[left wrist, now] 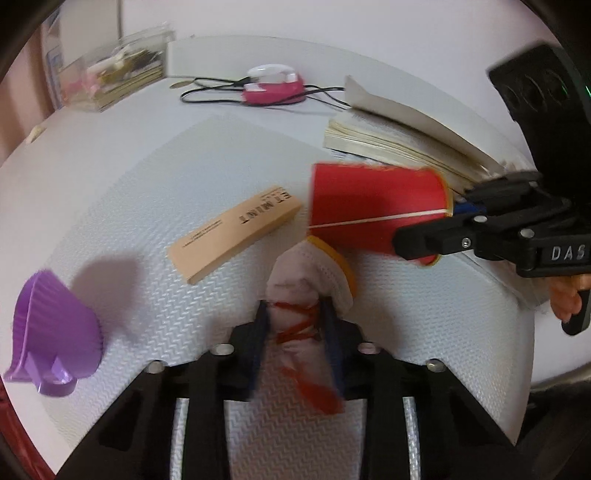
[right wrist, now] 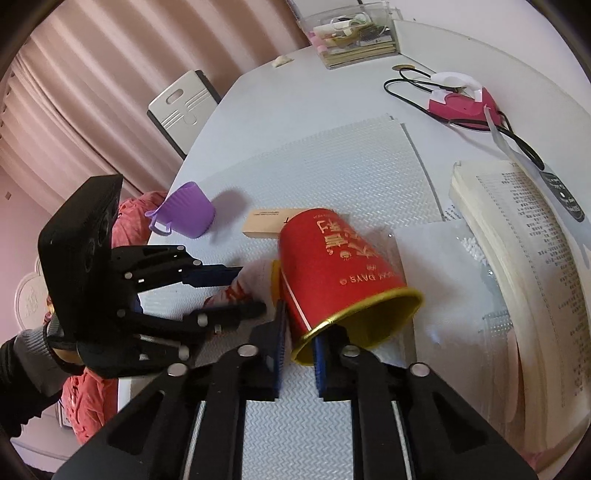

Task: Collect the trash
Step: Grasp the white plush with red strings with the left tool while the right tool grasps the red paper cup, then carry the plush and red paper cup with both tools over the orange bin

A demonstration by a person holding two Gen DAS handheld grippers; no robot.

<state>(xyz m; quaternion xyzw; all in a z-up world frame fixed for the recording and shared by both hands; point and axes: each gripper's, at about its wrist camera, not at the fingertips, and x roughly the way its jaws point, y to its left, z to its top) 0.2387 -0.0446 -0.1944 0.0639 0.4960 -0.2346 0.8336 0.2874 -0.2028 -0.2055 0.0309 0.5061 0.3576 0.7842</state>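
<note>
A crumpled white wrapper (left wrist: 306, 280) with red print and a yellow edge lies on the white textured mat (left wrist: 147, 184). My left gripper (left wrist: 295, 310) is shut on it, with a blue pad on each side. The right wrist view shows the same grip, the left gripper (right wrist: 249, 290) pinching the wrapper (right wrist: 255, 275). A red paper cup (right wrist: 332, 254) with a gold rim lies on its side just right of the wrapper. My right gripper (right wrist: 301, 325) is shut on the cup's rim, one finger inside and one outside. From the left wrist view, the right gripper (left wrist: 428, 225) reaches the cup (left wrist: 369, 206) from the right.
A tan mint box (left wrist: 236, 232) lies left of the cup. A purple silicone cup (left wrist: 55, 332) stands near the table's left edge. An open book (right wrist: 517, 258) and a clear bag (right wrist: 443, 258) lie on the right. Further back are a pink device with cable (right wrist: 461, 103) and a clear box (right wrist: 354, 33).
</note>
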